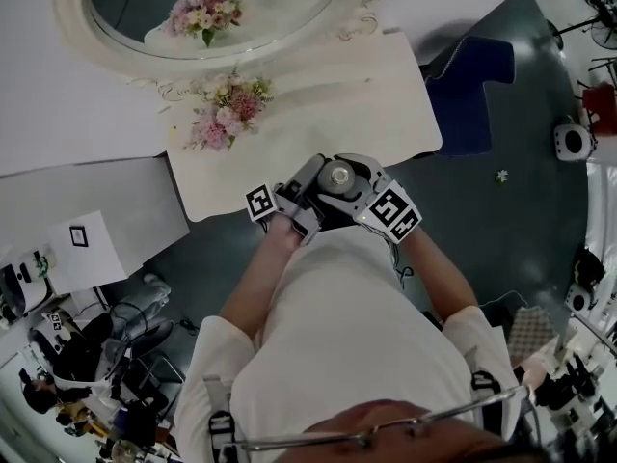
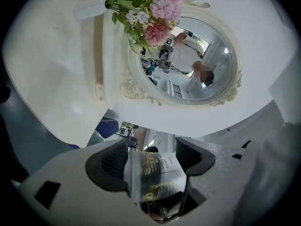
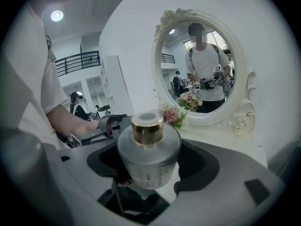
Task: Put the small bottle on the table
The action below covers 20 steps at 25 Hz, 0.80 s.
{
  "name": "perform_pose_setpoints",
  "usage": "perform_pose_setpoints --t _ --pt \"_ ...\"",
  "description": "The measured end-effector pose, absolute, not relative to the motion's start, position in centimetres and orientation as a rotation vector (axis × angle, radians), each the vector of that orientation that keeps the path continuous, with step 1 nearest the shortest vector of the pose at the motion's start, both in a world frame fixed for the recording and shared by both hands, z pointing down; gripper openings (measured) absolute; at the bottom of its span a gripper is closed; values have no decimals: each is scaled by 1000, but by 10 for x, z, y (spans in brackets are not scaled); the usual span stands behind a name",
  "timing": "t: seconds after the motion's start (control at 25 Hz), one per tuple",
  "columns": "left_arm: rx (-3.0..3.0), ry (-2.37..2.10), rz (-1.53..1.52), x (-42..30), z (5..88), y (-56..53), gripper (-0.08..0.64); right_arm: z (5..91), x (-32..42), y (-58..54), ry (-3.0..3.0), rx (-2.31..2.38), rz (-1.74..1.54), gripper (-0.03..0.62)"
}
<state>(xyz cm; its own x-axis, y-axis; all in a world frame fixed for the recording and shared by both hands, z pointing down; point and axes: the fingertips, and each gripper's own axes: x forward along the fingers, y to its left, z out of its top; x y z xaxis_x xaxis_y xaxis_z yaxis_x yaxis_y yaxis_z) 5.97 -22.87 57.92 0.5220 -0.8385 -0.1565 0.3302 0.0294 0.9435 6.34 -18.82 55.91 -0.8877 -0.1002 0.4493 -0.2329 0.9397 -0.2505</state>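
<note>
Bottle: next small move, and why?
Probably ease the bottle forward over the table before lowering it. The left gripper and right gripper both seem to clamp it, and the head view shows it at the table's near edge, not set down.

White table [image 1: 371, 104] bears flowers [image 1: 229, 112] and mirror [image 1: 280, 13].

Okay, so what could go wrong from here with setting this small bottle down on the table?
Both the left gripper and the right gripper seem closed on the small bottle; uneven pulling or a mistimed release could twist or drop it. In the head view it hangs about at the near edge of the table, so setting it down there might tip it to the floor. Reaching further risks brushing the flowers.
</note>
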Motion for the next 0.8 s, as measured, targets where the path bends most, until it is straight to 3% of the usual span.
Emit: perform_pose_setpoints --t 0.8 --pt "1117 -582 -921 9 653 -267 307 633 43 -280 -2568 416 495 344"
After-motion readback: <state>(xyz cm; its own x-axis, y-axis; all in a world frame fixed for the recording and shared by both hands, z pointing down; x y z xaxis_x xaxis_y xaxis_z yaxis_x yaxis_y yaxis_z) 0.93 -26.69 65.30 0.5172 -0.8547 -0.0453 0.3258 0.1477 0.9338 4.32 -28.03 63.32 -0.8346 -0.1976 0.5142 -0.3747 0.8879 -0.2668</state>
